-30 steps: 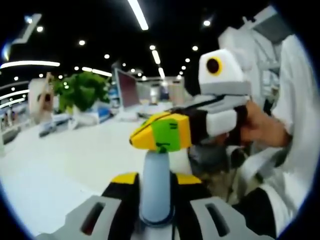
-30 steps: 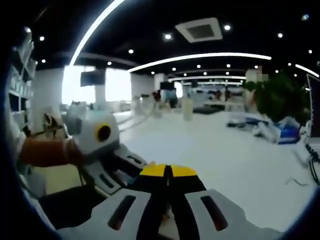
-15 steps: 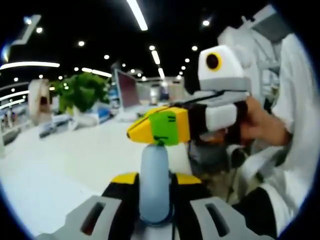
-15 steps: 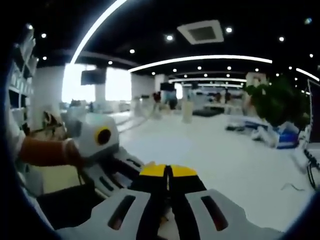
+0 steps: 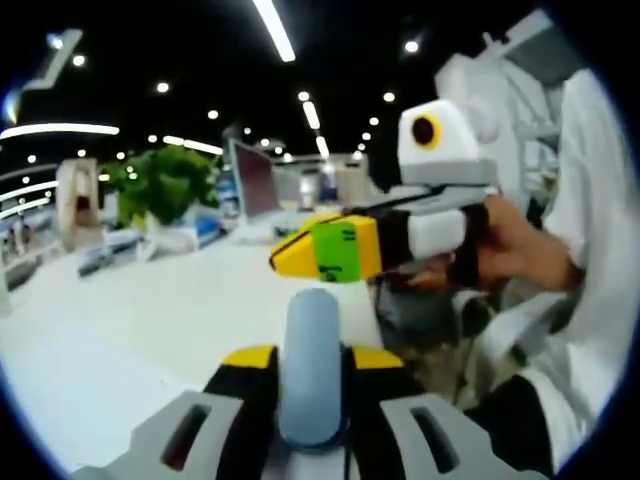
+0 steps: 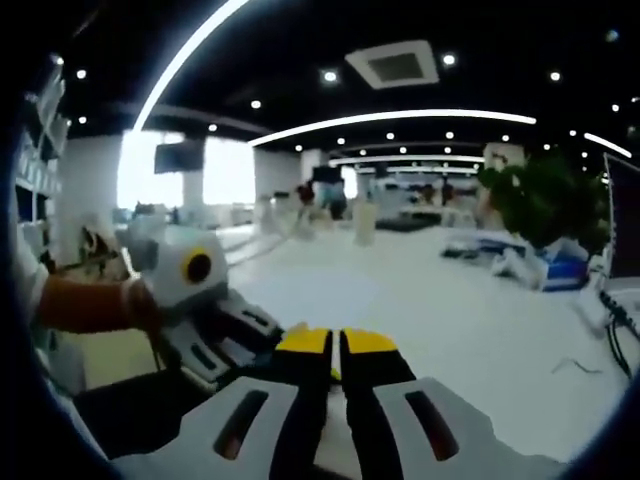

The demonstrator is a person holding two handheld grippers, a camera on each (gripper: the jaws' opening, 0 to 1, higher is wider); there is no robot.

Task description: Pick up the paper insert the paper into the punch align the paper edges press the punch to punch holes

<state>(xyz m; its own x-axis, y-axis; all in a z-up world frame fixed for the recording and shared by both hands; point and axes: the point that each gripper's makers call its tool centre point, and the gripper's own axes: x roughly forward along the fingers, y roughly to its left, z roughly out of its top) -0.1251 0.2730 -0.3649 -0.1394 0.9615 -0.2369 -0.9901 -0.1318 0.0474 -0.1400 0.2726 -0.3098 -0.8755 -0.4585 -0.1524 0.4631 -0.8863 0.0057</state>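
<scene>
Paper and punch cannot be made out on the blurred white surface (image 5: 110,330). Left gripper (image 5: 311,362) fingers grip a grey-blue cylinder (image 5: 312,365), its lower end hidden. Right gripper (image 6: 335,345) fingers are nearly closed, holding nothing.

Light: we see long white ceiling strip lamps (image 5: 276,28) and small spotlights over a dark ceiling | Glare: the pale glossy tabletop (image 6: 480,320) washes out | Focus: soft throughout, we note | Edges: fisheye bending
</scene>
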